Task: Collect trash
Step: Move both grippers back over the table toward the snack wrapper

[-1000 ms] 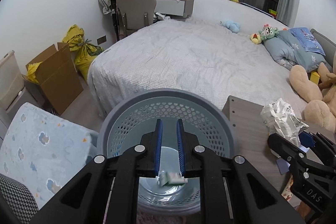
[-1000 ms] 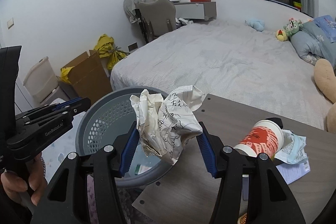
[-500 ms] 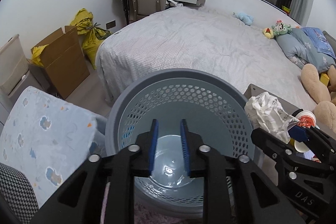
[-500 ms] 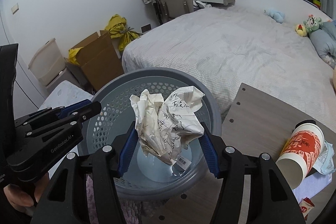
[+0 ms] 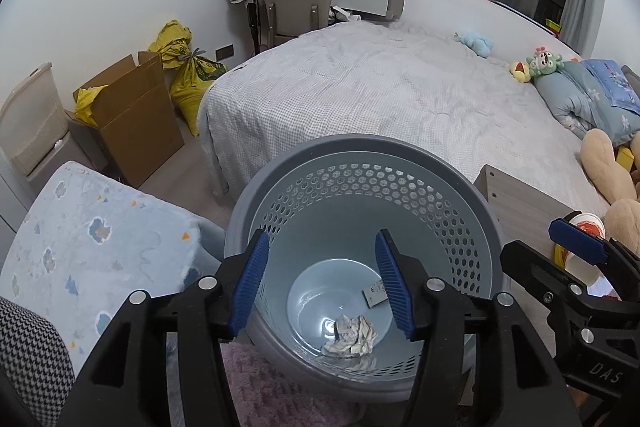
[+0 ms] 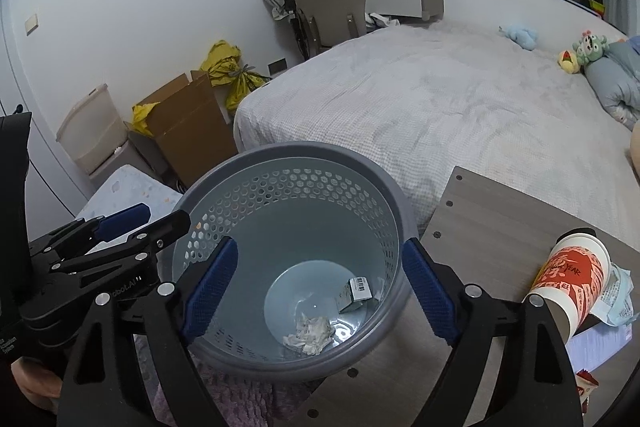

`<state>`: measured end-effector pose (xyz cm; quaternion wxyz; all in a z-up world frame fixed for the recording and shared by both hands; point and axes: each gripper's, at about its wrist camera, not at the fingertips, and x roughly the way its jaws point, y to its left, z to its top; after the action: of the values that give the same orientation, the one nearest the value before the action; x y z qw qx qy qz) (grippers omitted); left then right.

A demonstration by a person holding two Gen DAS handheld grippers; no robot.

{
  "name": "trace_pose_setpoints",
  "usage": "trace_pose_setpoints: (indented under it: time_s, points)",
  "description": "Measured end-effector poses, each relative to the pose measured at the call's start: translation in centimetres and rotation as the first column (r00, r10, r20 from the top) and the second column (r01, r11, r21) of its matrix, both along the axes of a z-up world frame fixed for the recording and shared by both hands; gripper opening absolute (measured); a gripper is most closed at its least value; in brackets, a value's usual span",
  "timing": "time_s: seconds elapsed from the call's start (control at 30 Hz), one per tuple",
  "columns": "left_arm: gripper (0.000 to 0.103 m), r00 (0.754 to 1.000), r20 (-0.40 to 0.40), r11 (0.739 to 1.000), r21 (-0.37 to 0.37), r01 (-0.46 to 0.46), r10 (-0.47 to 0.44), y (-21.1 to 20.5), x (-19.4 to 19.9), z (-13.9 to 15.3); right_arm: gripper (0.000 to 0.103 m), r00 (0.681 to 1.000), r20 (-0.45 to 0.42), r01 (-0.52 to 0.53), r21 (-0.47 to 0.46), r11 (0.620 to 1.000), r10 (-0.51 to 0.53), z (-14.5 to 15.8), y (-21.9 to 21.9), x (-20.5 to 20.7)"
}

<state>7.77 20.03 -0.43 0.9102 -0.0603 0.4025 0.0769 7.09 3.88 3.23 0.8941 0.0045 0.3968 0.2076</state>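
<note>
A grey-blue perforated waste basket (image 5: 360, 143) (image 6: 296, 149) stands below both grippers. On its bottom lie a crumpled ball of paper (image 5: 350, 335) (image 6: 310, 333) and a small barcoded box (image 5: 374, 297) (image 6: 356, 293). My left gripper (image 5: 322, 243) hangs over the basket's mouth, its jaws opening with nothing between them. My right gripper (image 6: 320, 247) hovers over the same mouth, jaws opening wide and empty. A red-and-white paper cup (image 6: 572, 279) lies on its side on the wooden table (image 6: 500, 219), with a crumpled blue-white wrapper (image 6: 616, 291) beside it.
A large grey bed (image 6: 440, 87) with soft toys lies behind the basket. A cardboard box (image 6: 188, 123), yellow bags and a plastic bin stand by the left wall. A blue patterned cushion (image 5: 100, 239) sits left of the basket.
The left gripper let go of the small box and the right gripper released the crumpled paper; both pieces now lie in the basket. Both pairs of jaws have spread wider.
</note>
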Motion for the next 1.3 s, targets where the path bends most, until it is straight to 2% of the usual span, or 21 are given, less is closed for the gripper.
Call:
trace_pose_setpoints:
  time_s: [0.37, 0.63, 0.83, 1.0, 1.3]
  points:
    - [0.061, 0.999, 0.021, 0.999, -0.006, 0.041, -0.041, -2.3, -1.7, 0.7, 0.083, 0.997, 0.034, 0.067, 0.0, 0.998, -0.067, 1.2, -2.6, -2.8]
    - [0.063, 0.99, 0.032, 0.99, -0.021, 0.14, -0.139, -6.6, -3.3, 1.2, 0.083, 0.981, 0.075, 0.18, 0.005, 0.984, -0.18, 2.9, -8.0, -6.0]
    - [0.063, 0.969, 0.027, 0.968, -0.038, 0.248, -0.247, -11.0, -4.1, 1.2, 0.083, 0.947, 0.081, 0.314, -0.006, 0.95, -0.312, 3.0, -13.9, -9.1]
    - [0.063, 0.937, 0.016, 0.936, -0.05, 0.349, -0.348, -15.5, -4.9, 1.1, 0.083, 0.901, 0.082, 0.429, -0.016, 0.903, -0.427, 2.9, -19.3, -11.8]
    - [0.063, 0.901, 0.009, 0.9, -0.023, 0.434, -0.434, -21.1, -6.2, 0.8, 0.083, 0.827, 0.077, 0.559, -0.019, 0.829, -0.557, 1.7, -26.1, -16.0]
